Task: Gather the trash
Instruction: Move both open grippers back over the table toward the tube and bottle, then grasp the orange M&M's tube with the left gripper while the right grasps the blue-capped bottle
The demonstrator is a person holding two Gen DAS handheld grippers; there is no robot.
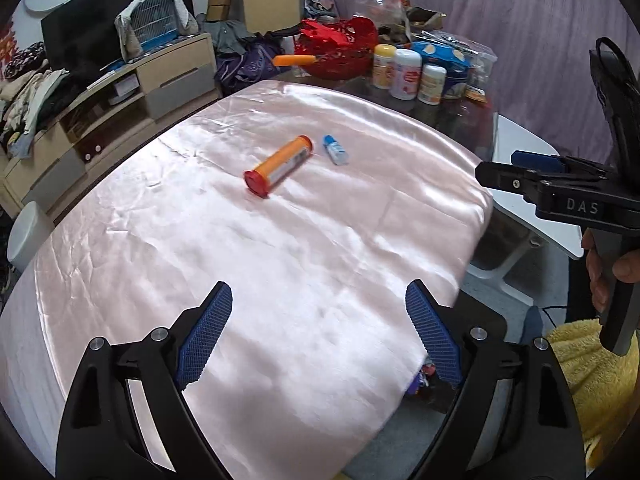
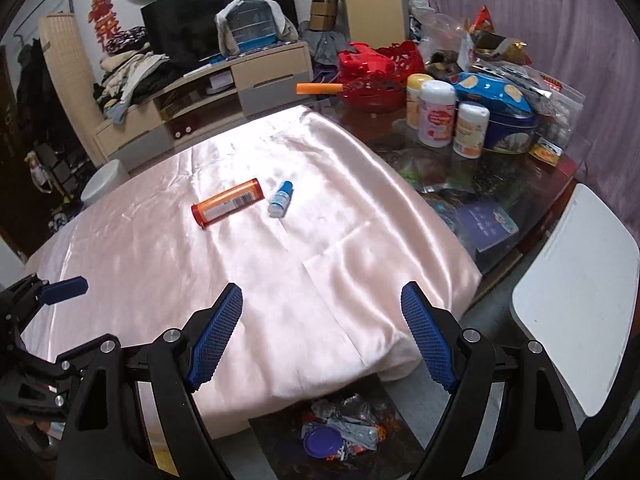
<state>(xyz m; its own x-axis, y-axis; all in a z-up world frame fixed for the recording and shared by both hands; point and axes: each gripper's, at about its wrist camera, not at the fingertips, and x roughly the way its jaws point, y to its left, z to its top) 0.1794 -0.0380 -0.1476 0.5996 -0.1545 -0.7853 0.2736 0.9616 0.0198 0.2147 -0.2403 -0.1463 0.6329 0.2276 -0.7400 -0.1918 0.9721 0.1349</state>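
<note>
Orange plastic with a red cap: a tube-shaped container (image 1: 279, 167) lies on its side near the middle of the pink satin cloth (image 1: 280, 280) that covers the table. Just beside its open-looking far end lies a small blue and white bottle (image 1: 335, 150), also on its side; the two are close, but I cannot tell if they touch.

Below the near edge of the cloth, a dark bin (image 2: 340, 436) stands on the floor. Inside it are crumpled silver and coloured wrappers (image 2: 352, 420) and a round purple lid (image 2: 320, 442).

The left gripper (image 1: 319, 334) hangs above the near part of the cloth. Its jaws stand wide apart and nothing is between the blue pads (image 1: 204, 336). The right gripper (image 2: 322, 336) is also above the near edge, over the bin, with the jaws wide apart and holding nothing. In the left wrist view a hand (image 1: 608, 268) holds the handle of the right gripper at the right border.

Further away, on the bare dark part of the table, stand three white jars (image 2: 438, 114), a blue tin (image 2: 508, 128) and a red basket (image 2: 376, 76). A white chair (image 2: 576, 300) stands at the right. Behind, a low cabinet (image 2: 208, 96) carries a television and a blue bird cage (image 2: 252, 26).
</note>
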